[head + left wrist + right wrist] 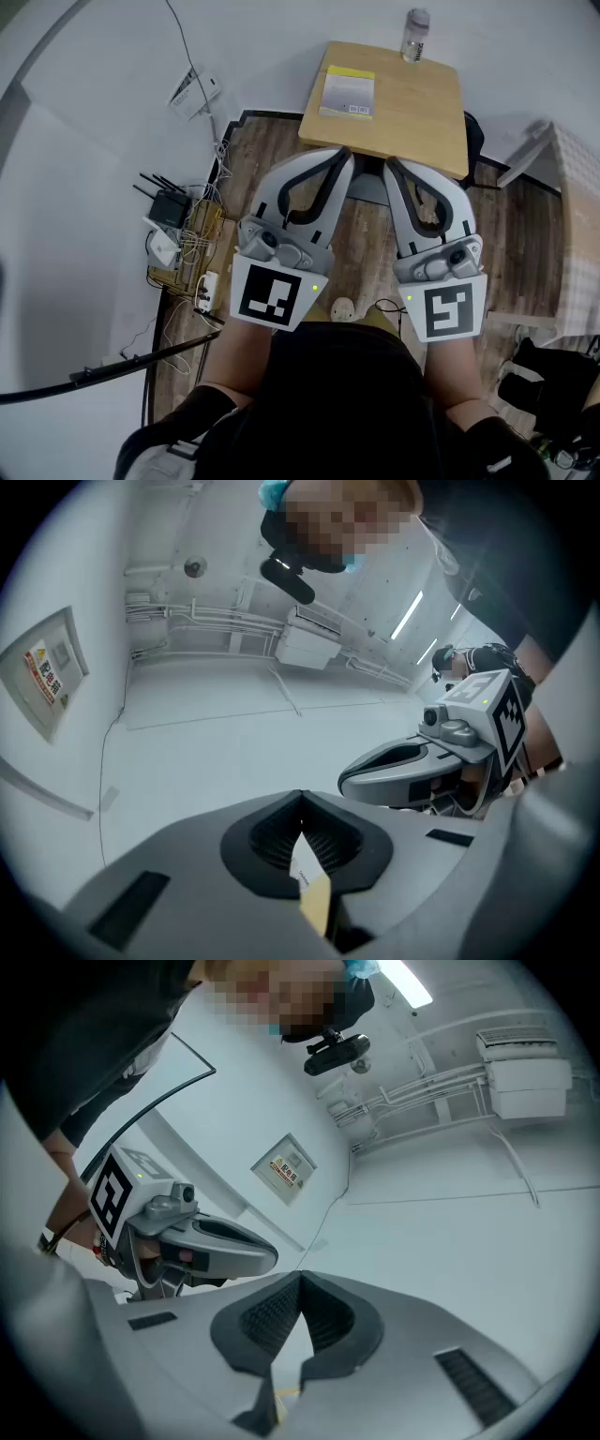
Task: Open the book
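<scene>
White room, wooden counter (422,112), book (347,94) closed. Left gripper (343,157) and right gripper (394,167), jaws pressed together short of the book, might shove it toward the bottle (416,36).

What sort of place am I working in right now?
Likely a small test room or lab: a lone wooden table with a book and bottle, a router with loose cables on the floor, and a wall-mounted air conditioner.
</scene>
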Demonstrator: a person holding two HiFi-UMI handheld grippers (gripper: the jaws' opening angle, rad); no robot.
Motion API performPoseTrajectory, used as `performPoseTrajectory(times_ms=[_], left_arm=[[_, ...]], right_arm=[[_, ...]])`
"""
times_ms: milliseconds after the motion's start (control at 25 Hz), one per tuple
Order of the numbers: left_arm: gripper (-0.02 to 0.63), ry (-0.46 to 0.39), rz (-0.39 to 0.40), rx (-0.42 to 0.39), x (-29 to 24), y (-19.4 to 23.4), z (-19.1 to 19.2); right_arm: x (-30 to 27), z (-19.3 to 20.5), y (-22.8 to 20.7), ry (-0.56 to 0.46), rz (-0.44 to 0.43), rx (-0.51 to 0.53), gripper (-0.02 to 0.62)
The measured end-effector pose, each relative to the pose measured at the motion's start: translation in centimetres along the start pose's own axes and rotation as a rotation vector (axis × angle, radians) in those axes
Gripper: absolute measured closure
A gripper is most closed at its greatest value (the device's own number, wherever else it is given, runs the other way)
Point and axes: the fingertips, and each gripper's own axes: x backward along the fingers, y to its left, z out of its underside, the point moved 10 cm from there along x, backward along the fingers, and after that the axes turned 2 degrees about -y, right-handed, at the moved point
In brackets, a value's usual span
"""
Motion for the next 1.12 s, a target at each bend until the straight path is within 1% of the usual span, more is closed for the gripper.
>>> performPoseTrajectory(times_ms=[160, 520, 720, 960, 1120], left_arm=[[0.595, 0.004, -0.007, 0.002, -0.12, 0.12, 0.07], [0.595, 0.006, -0.012, 0.003, -0.35, 0.12, 0.10], [0.595, 0.008, -0.011, 0.000, -0.19, -0.01, 0.02], [0.595, 0.011, -0.016, 0.004, -0.33, -0.06, 0.10], [0.595, 0.013, -0.003, 0.003, -0.44, -0.36, 0.06]], right_arm=[[-0.02, 0.09, -0.12, -0.006, 0.007, -0.018, 0.568], [-0.06, 0.18, -0.06, -0.007, -0.001, -0.020, 0.568], [0.09, -0.04, -0.32, -0.034, 0.035, -0.046, 0.568], [0.04, 0.20, -0.29, -0.035, 0.033, -0.040, 0.568], [0.16, 0.24, -0.29, -0.032, 0.025, -0.040, 0.568]])
